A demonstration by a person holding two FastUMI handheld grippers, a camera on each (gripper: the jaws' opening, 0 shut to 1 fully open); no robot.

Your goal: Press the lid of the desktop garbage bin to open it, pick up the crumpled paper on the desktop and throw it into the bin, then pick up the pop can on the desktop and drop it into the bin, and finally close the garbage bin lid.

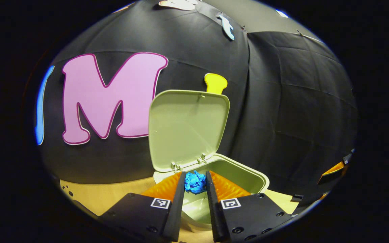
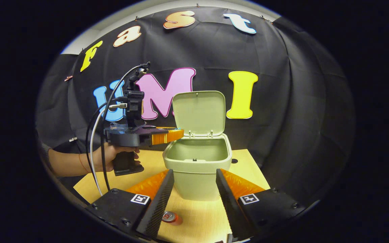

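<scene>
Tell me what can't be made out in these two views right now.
- Pop can: right gripper view, mostly hidden behind the right gripper finger.
- Bin floor: left gripper view, blocked by the left gripper and crumpled paper.
- Paper: right gripper view, hidden inside the left gripper.

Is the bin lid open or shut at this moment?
Open: the lid stands upright behind the bin, whose hollow inside shows.
</scene>
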